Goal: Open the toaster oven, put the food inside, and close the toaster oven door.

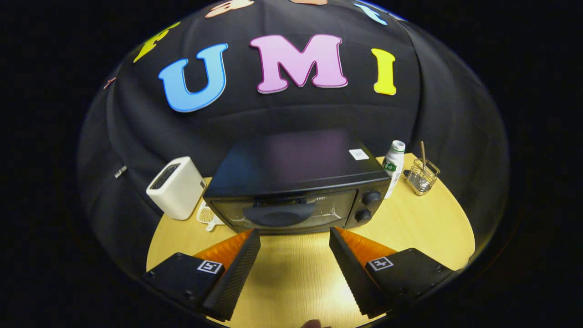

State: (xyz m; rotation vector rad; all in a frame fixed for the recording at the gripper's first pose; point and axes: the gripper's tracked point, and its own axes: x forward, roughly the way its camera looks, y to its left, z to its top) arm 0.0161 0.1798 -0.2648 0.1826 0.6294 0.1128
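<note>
Gripper view. The gripper [295, 232] is held above a round wooden table [423, 218], its two fingers spread well apart with nothing between them but bare tabletop. Neither finger touches any object.

The toaster oven [296, 182] stands just ahead of the fingertips, near the middle of the table, dark-bodied, with its front facing the gripper. Its glass door [284, 209] is closed, the curved handle [278, 214] sitting across the door's front. Two control knobs [367, 207] are stacked one above the other on the panel to the right of the door. A small white sticker [359, 154] lies on the oven's top, towards the rear right corner.

To the left of the oven stands a white box-shaped appliance [176, 187] with a slot in its top. Between it and the oven, low on the table, lies a small pale dish [207, 214] holding something light-coloured; what the contents are cannot be made out.

To the right of the oven, just beside its rear corner, stands a white bottle [393, 165] with a green label. Further right sits a small wire basket [422, 176] with a thin stick rising from it.
</note>
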